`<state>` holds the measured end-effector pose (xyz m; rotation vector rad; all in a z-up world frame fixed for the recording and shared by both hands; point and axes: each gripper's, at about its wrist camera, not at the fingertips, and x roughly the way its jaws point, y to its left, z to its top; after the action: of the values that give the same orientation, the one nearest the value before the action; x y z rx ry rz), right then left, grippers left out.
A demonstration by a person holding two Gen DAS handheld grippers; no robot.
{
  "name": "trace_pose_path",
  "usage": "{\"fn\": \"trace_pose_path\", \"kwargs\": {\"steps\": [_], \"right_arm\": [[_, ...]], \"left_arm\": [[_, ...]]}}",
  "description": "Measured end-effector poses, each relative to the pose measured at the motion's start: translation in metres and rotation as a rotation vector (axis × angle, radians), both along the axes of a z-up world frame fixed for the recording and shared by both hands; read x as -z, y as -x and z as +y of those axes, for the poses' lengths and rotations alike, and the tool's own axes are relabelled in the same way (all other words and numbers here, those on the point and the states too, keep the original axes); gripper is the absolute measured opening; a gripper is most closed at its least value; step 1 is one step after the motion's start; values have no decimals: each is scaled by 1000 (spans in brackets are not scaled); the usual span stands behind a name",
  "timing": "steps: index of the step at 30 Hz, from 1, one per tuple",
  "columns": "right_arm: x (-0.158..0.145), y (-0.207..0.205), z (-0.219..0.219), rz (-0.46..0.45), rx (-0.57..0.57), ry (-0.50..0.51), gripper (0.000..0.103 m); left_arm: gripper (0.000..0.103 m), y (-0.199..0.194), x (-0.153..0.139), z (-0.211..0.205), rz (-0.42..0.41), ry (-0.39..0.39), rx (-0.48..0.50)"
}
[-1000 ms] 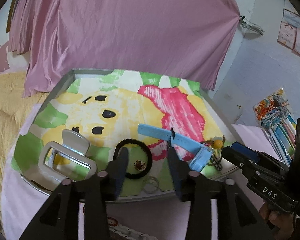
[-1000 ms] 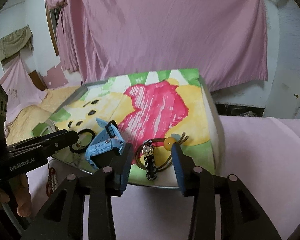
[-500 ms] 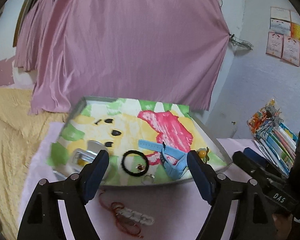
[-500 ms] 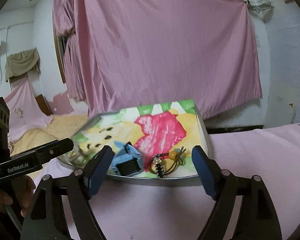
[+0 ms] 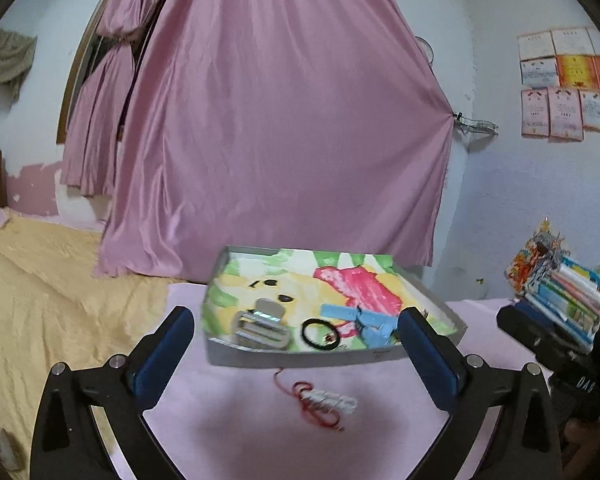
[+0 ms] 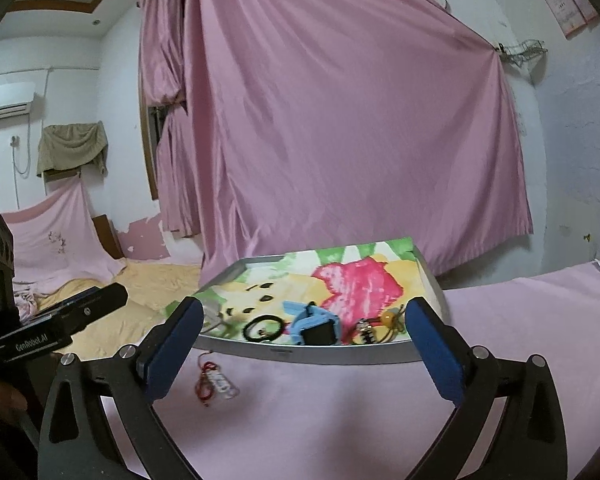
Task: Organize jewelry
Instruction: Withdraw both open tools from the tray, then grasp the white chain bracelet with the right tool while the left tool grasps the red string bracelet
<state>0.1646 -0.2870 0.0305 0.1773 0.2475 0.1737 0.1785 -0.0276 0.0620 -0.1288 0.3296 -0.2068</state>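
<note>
The jewelry tray (image 5: 456, 326) sits beyond both grippers, left (image 5: 298, 350) and right (image 6: 304, 344), whose fingers (image 5: 162, 354) are spread wide, holding and touching nothing.

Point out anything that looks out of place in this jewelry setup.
One piece stands out: the red-corded bracelet with pale beads lies on the pink cloth in front of the tray, while the blue watch, black hair tie and silver clip sit inside it.

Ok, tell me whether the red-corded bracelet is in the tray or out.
Out. The bracelet lies on the pink cloth in front of the tray.
</note>
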Motion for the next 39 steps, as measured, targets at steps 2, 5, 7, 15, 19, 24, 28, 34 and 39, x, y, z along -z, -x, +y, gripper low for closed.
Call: {"fn": "trace_pose_path", "kwargs": {"steps": [2,5,7,15,19,24,28,34,39], "right_arm": [[1,2,7,6,-9,15,100],[4,3,16,27,-26,35,100],[6,3,22,39,-33,49,100],[9,-2,41,87,-49,84,100],[9,-8,47,111,-56,108,100],[10,-23,52,175,-78,158,100],[15,-41,56,257,-145,196,100],[29,-65,62,378,-246,291,100],[38,-74,64,442,-316,344,98]], "left_arm": [[102,6,2,5,-3,-21,-3],[102,12,6,14,7,-43,-8],[102,14,10,21,17,-51,-13],[102,13,22,45,56,-59,-32],[102,9,26,45,68,-61,-26],[102,1,30,44,101,-65,-17],[102,-12,35,41,167,-69,0],[102,-32,47,37,311,-72,39],[102,-42,56,31,385,-60,66]]}}
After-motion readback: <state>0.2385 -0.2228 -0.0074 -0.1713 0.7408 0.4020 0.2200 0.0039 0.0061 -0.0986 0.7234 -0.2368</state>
